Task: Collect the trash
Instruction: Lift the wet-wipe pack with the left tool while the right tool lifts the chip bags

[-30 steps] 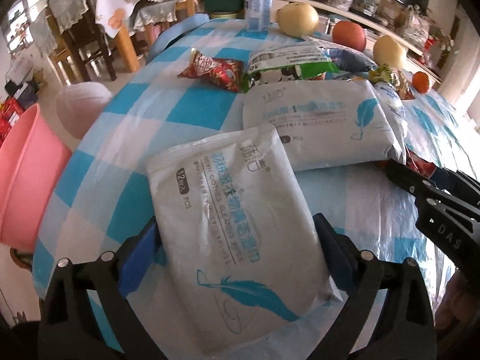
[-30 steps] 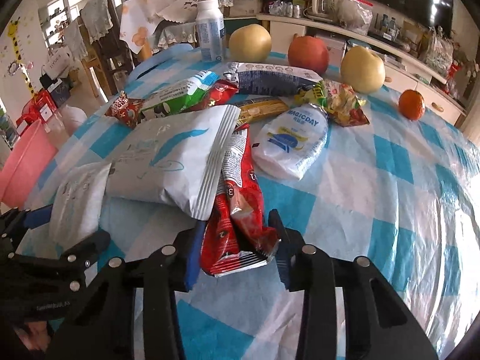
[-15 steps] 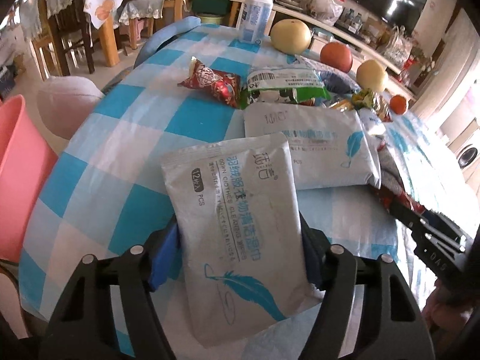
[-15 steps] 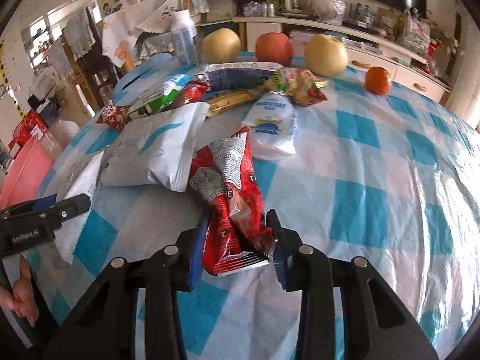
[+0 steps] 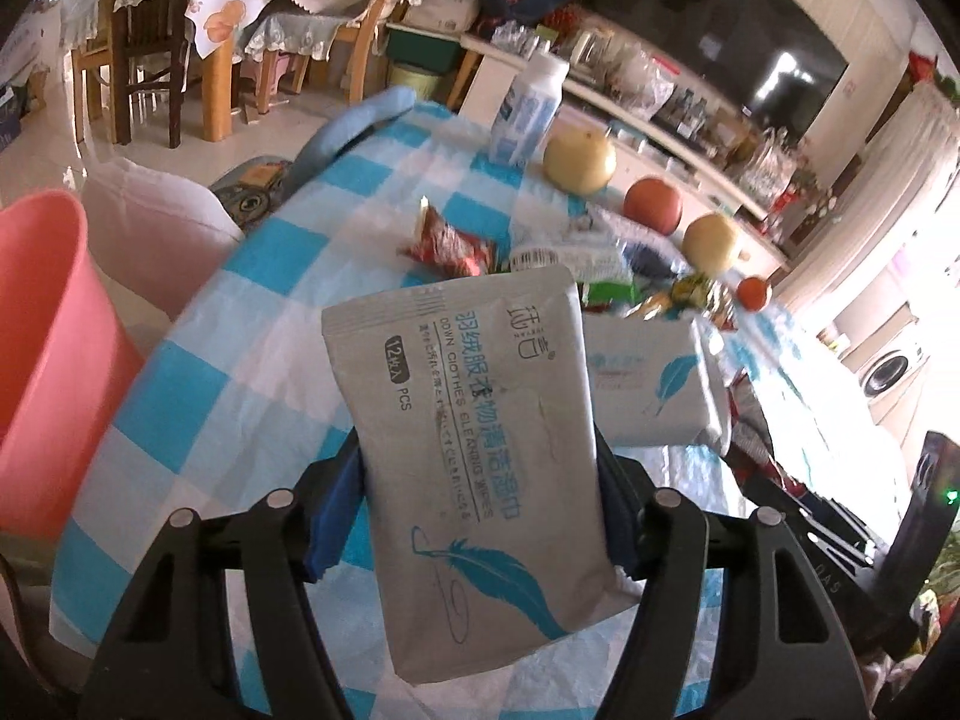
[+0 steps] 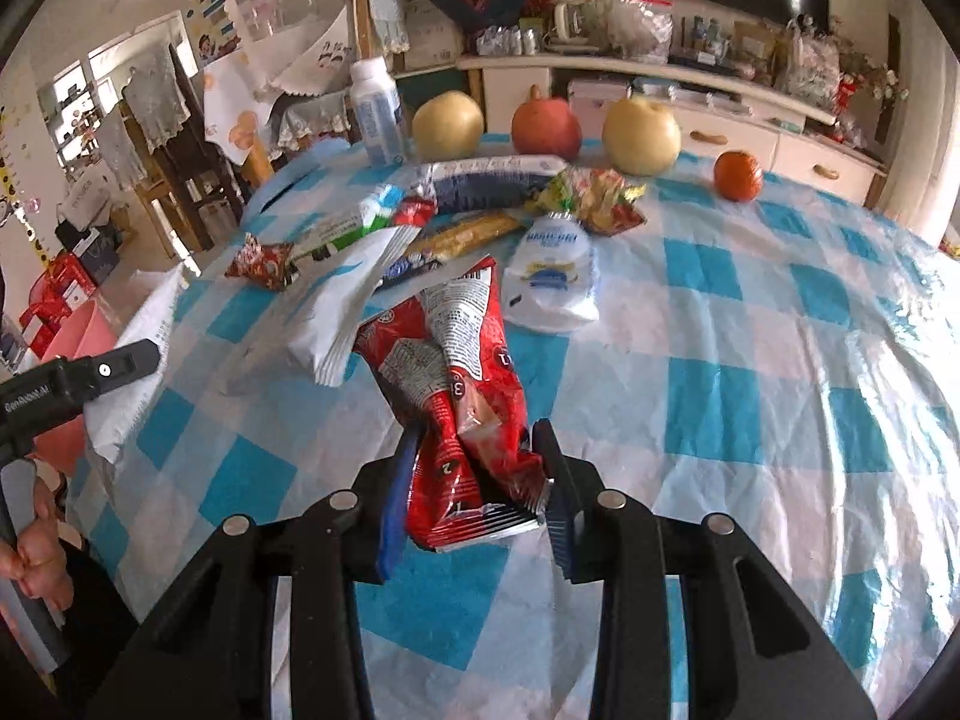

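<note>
My left gripper (image 5: 474,492) is shut on a grey-white wipes packet (image 5: 468,396) with a blue feather print, and holds it tilted up off the checked tablecloth (image 5: 258,324). In the right wrist view that packet (image 6: 144,354) hangs at the left edge. My right gripper (image 6: 474,450) is shut on the lower end of a crumpled red snack wrapper (image 6: 456,354), whose top stands above the cloth. More trash lies mid-table: a second wipes packet (image 6: 342,312), a white pouch (image 6: 555,276), a small red wrapper (image 6: 261,264) and several other wrappers.
A pink bin (image 5: 42,360) stands on the floor left of the table, with a pale stool (image 5: 156,228) beside it. A white bottle (image 6: 375,111), two pears, a red fruit (image 6: 546,126) and an orange (image 6: 738,175) line the far edge. A hand (image 6: 36,546) grips the left tool.
The left jaws closed onto the wipes packet and raised it off the cloth. The right gripper rose with the red wrapper, pulling it out from under the second wipes packet.
</note>
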{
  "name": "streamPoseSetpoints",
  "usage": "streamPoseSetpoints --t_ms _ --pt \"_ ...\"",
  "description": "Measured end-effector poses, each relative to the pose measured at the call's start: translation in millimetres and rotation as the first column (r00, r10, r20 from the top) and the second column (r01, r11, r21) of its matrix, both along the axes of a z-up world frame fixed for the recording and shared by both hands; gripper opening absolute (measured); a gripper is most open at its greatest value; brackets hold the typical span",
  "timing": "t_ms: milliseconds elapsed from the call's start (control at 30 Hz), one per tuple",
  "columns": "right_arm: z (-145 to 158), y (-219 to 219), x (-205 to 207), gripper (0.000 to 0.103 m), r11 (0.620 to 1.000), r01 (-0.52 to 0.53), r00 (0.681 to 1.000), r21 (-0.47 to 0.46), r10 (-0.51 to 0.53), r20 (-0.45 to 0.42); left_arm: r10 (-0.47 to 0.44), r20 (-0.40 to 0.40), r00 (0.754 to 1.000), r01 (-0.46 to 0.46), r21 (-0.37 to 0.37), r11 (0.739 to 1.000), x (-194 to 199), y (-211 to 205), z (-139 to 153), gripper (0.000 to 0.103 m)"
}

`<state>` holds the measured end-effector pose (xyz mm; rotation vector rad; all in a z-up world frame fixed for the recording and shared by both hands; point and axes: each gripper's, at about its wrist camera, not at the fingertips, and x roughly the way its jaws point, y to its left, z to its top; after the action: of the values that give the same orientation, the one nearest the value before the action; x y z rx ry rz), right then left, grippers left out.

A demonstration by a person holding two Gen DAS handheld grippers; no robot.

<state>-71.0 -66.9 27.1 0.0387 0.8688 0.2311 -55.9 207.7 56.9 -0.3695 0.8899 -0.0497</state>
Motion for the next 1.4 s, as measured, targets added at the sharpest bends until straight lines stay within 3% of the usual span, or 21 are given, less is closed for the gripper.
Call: streamPoseSetpoints --t_ms 333,433,500,833,900,967,1100,1300,1400 --pt "38 4 -24 0.035 0.999 0.034 0.996 0.029 -0.036 0.081 0.058 0.105 0.993 -0.06 0.018 0.998 -14 35 27 0.068" --pt "42 15 -28 0.032 0.999 0.017 0.995 -0.035 -0.013 0.094 0.081 0.121 0.989 -0.083 0.017 0.996 -18 46 31 0.068" --pt "37 22 -29 0.032 0.996 0.007 0.996 -0.093 0.001 0.085 0.097 0.121 0.988 -0.1 0.018 0.995 -19 52 31 0.068" --pt "-5 21 -50 0.037 0.987 -0.092 0.993 -0.129 0.081 -0.09 0.117 0.083 0.99 -0.116 -0.018 0.993 -15 68 22 0.068" --pt "-8 25 -54 0.041 0.986 -0.128 0.987 -0.108 0.117 -0.106 0.11 0.082 0.99 -0.109 -0.016 0.994 -14 65 22 0.068" --pt "-10 30 -55 0.059 0.983 -0.158 0.983 -0.099 0.146 -0.111 0.101 0.08 0.992 -0.101 -0.009 0.995 -13 63 21 0.068" --pt "-23 42 -51 0.06 0.97 -0.181 0.98 -0.16 0.165 -0.108 0.097 0.078 0.992 -0.097 -0.001 0.995 -11 60 21 0.068" --pt "-29 41 -44 0.048 0.966 -0.179 0.982 -0.186 0.164 -0.09 0.089 0.079 0.993 -0.091 0.019 0.996 -10 55 20 0.068" --pt "-27 39 -43 0.034 0.97 -0.171 0.984 -0.173 0.157 -0.09 0.089 0.08 0.993 -0.09 0.014 0.996 -11 54 20 0.068"
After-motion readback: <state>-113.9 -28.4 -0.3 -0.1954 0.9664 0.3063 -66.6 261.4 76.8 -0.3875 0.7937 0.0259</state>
